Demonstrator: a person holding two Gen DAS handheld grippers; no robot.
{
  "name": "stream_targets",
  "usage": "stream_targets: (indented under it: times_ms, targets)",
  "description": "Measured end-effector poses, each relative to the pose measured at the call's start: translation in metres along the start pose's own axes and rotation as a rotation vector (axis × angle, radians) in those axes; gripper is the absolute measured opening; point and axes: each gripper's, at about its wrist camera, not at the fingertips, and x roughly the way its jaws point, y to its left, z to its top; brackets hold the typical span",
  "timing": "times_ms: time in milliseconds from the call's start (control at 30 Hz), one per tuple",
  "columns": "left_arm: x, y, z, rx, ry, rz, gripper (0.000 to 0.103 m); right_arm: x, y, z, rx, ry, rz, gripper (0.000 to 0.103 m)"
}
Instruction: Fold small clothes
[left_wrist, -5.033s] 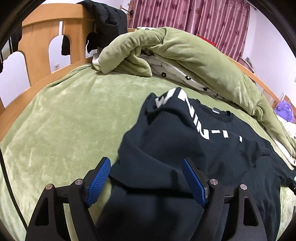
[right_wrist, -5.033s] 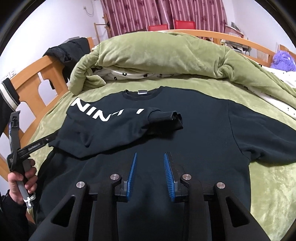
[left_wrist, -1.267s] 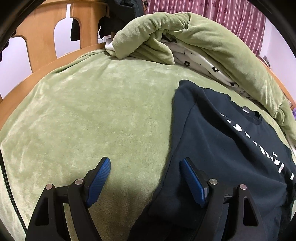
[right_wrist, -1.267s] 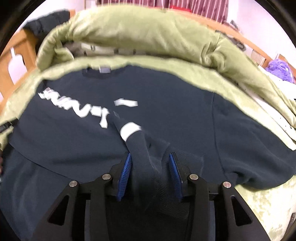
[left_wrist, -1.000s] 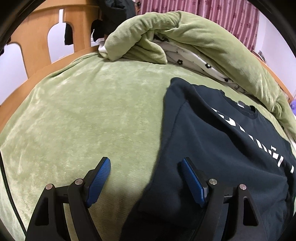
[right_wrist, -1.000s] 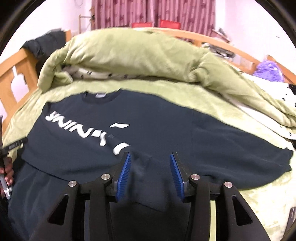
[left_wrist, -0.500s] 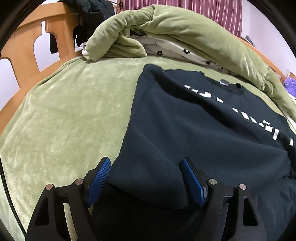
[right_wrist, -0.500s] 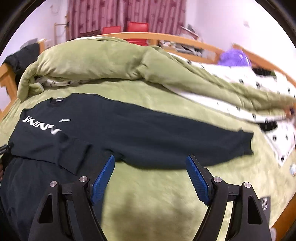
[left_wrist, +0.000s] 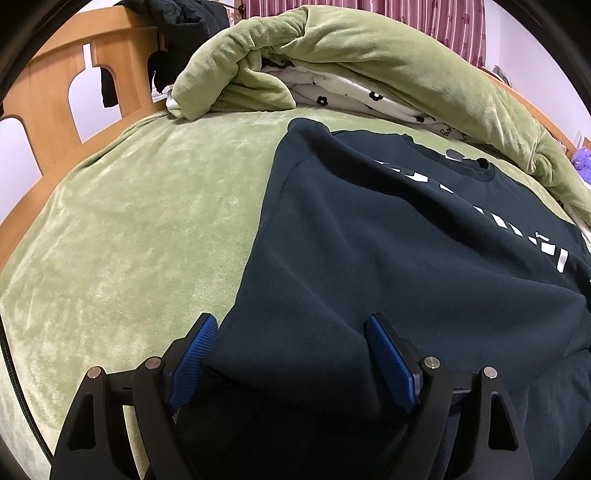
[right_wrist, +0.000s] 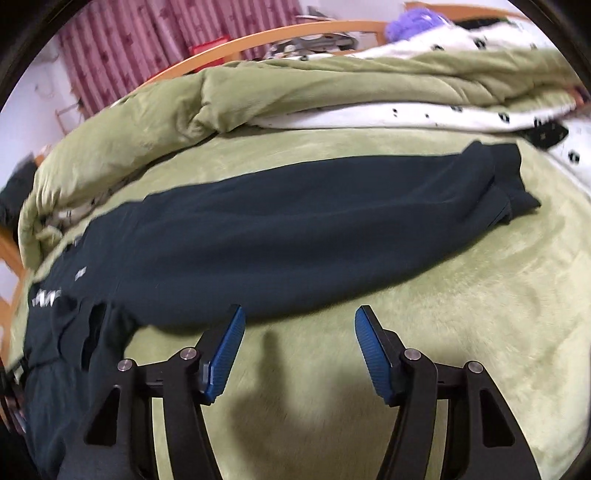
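green bed (left_wrist: 140, 229), dark sweatshirt (left_wrist: 388, 258), rumpled quilt (left_wrist: 369, 62)

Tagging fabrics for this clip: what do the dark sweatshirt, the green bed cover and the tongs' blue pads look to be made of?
Dark sweatshirt: matte knit, likely cotton fleece; soft folds, ribbed collar. Green bed cover: plush velvety pile, probably polyester; its sheen shifts with the nap. Blue pads: ribbed, apparently rubber or soft plastic, on the black hard-plastic-looking tongs.

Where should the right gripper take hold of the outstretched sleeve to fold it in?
Probably at the cuff, the sleeve's free far end, coming from above with the jaws across its width. The sleeve lies flat and straight on the green bedspread; the right gripper is open over bare bedspread.
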Motion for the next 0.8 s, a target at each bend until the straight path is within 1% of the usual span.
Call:
stream_targets:
  times_ms: [133, 233, 267, 333, 367, 400, 467, 567, 600, 700, 800]
  targets:
    - [0.0, 0.0, 0.0, 0.003, 0.0, 0.003, 0.083, 0.022, -0.022, 0.01, 0.102, 0.001, -0.003, 0.065]
    - [0.0, 0.0, 0.0, 0.002, 0.0, 0.002, 0.083, 0.034, -0.039, 0.017, 0.195, -0.008, 0.029, 0.066]
    - [0.0, 0.0, 0.0, 0.002, 0.0, 0.002, 0.083, 0.036, -0.041, 0.02, 0.212, -0.016, 0.035, 0.064]
    - [0.0, 0.0, 0.0, 0.002, 0.0, 0.002, 0.083, 0.037, -0.043, 0.025, 0.221, -0.033, 0.016, 0.04]
    - [0.0, 0.0, 0.0, 0.002, 0.0, 0.002, 0.083, 0.038, -0.042, 0.028, 0.211, -0.043, 0.005, 0.009]
    - [0.0, 0.0, 0.0, 0.002, 0.0, 0.002, 0.083, 0.038, -0.039, 0.032, 0.189, -0.065, 0.01, 0.008]
    - [0.001, 0.0, 0.0, 0.001, 0.0, 0.001, 0.083, 0.032, -0.031, 0.037, 0.157, -0.108, -0.016, 0.007]
    - [0.001, 0.0, 0.0, -0.001, -0.001, 0.0, 0.083, 0.006, -0.002, 0.048, 0.054, -0.204, -0.063, 0.006]
    - [0.001, 0.0, 0.0, -0.003, -0.001, -0.001, 0.083, -0.007, 0.011, 0.051, 0.021, -0.24, -0.068, 0.006]
    - [-0.002, 0.0, 0.002, -0.016, -0.011, -0.001, 0.083, -0.045, 0.049, 0.063, -0.06, -0.318, -0.038, 0.006]
    - [-0.006, 0.005, 0.006, -0.055, -0.021, -0.015, 0.083, -0.084, 0.101, 0.068, -0.18, -0.383, -0.038, 0.006]
